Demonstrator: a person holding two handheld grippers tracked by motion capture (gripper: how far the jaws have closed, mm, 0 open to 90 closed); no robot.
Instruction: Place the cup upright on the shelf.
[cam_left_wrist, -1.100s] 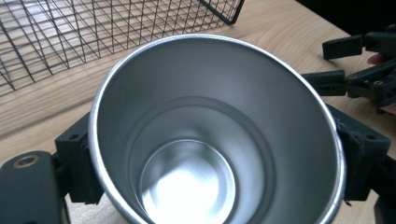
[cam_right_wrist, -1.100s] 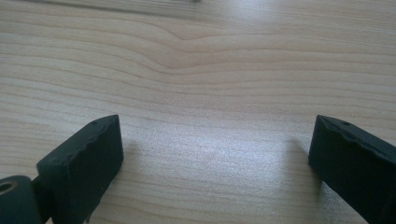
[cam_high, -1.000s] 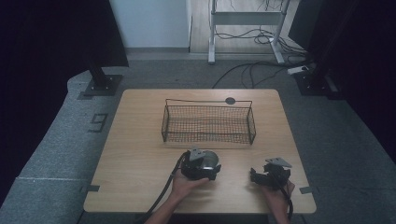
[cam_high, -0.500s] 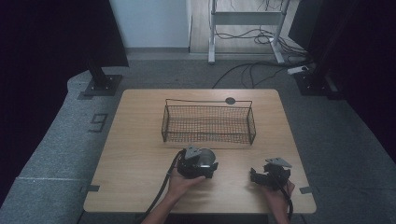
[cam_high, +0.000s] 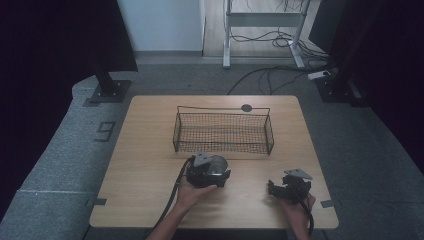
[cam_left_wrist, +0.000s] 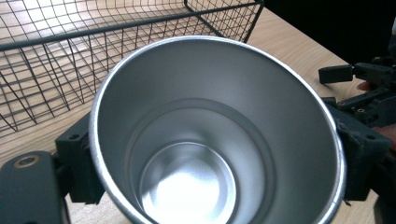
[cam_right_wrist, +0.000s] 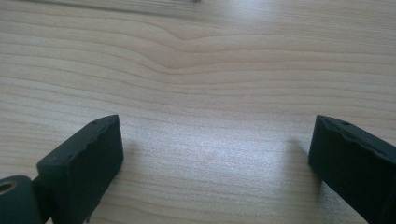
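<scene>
A large "9" marks the grey floor mat left of the table

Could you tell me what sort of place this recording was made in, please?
Probably a lab or studio set up for recording. A lone wooden table stands on grey carpet between dark curtains, with loose cables trailing on the floor behind and a metal stand by the wall.

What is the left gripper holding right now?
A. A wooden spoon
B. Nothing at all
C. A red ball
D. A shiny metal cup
D. In the left gripper view, the black jaws of the left gripper press on both sides of a shiny metal cup, seen from its open top, just in front of the wire basket.
</scene>
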